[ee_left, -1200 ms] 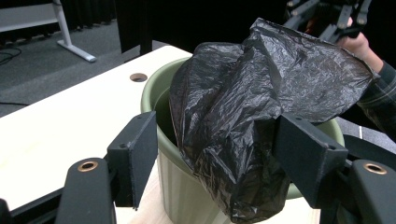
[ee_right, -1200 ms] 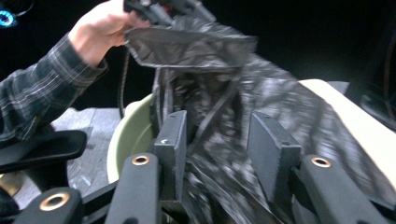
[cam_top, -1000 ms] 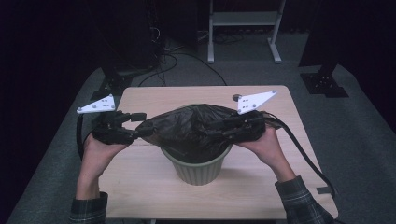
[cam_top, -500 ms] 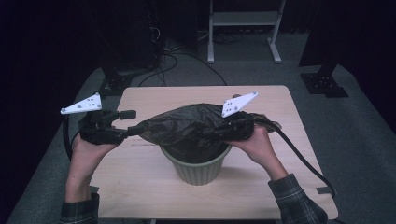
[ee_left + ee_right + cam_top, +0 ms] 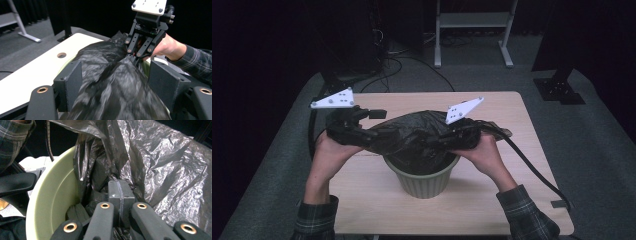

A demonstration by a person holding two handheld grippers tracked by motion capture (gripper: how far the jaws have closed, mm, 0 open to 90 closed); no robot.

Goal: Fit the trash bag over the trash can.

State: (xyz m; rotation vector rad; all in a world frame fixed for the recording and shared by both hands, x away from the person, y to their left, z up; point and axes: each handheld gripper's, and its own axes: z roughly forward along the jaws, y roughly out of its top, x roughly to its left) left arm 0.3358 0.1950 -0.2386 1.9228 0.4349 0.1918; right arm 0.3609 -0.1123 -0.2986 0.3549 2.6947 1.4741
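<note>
Black bag (image 5: pixel 412 135) is what we have stretched between our two tongs, draped over the mouth of a pale green pot (image 5: pixel 424 180) that stands on the wooden surface (image 5: pixel 512 200). Part of the bag hangs down inside the pot; in the right gripper view we see its crinkled film (image 5: pixel 160 165) falling past the pot's inner wall (image 5: pixel 52 202), folds of it bunched in the bottom. Beyond the bag, we cannot tell whether anything else lies in the pot.

Our right tongs (image 5: pixel 439 141) sit at the pot's rim on the right side, pressed together with a pinch of the bag's edge caught between them; in the right gripper view the two pads (image 5: pixel 120 192) meet flat against each other and the film rises from the seam. From the left gripper view we see those same tongs (image 5: pixel 135 58) across the bag, tips nipped on the film, with the hand (image 5: pixel 170 46) behind them.

Our left tongs (image 5: pixel 374 135) are at the opposite side, just off the pot's left rim. In the left gripper view the bag (image 5: pixel 112 85) runs between the two jaws, which stand well apart; the film fills the gap, but we cannot tell whether the pads press on it.

Between the two tongs the bag spans the pot's whole opening. A round hole (image 5: pixel 61 55) in the surface lies beyond the left tongs, past the bag's far edge.
</note>
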